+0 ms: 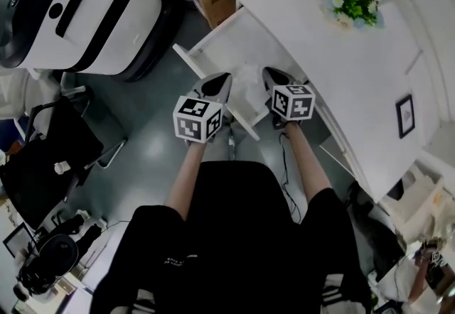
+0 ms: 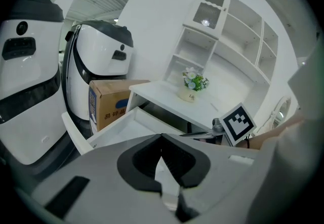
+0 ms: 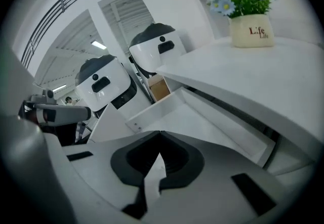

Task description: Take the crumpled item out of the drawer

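Hovering over the open drawer [image 1: 227,46] under the table [image 1: 341,57], the left gripper [image 1: 222,82] and right gripper [image 1: 271,78] are both clenched and empty. No crumpled item can be made out inside the white drawer. If the grippers are lowered unopened, the item would likely be shoved aside, or the drawer wall struck.

Grey floor [image 1: 142,128]; white desk [image 1: 348,64]; white shelf unit [image 2: 240,35]; cardboard box [image 2: 110,101] beside desk.
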The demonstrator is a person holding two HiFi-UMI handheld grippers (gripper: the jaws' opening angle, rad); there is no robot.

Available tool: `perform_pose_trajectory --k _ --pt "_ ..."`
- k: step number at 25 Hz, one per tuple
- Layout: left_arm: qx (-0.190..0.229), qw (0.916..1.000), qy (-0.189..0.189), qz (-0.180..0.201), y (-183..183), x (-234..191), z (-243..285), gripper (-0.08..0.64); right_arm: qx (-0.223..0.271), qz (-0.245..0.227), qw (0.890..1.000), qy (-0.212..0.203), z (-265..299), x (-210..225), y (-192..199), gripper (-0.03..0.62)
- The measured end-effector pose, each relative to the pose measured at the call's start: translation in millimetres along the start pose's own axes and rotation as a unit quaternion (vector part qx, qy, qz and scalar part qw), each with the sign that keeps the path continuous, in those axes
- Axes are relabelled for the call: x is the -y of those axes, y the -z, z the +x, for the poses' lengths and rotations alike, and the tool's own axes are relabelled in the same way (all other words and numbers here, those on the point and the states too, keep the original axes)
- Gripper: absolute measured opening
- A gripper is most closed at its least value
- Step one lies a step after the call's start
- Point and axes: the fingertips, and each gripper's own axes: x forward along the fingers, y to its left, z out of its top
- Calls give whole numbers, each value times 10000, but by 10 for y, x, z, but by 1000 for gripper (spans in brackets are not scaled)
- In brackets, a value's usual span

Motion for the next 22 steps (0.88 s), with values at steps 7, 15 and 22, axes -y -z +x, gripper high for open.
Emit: perform_pose_trajectory --k 7,15,22 --pt "-74 9999 34 -84 22 -77 124 -2 -413 134 9989 187 343 189 200 -8" --pt "-213 9995 105 -212 107 -110 267 -3 -733 340 9960 371 683 320 313 91" --pt "-180 9993 149 -301 59 -196 246 -2 -1062 501 9912 607 864 457 431 171"
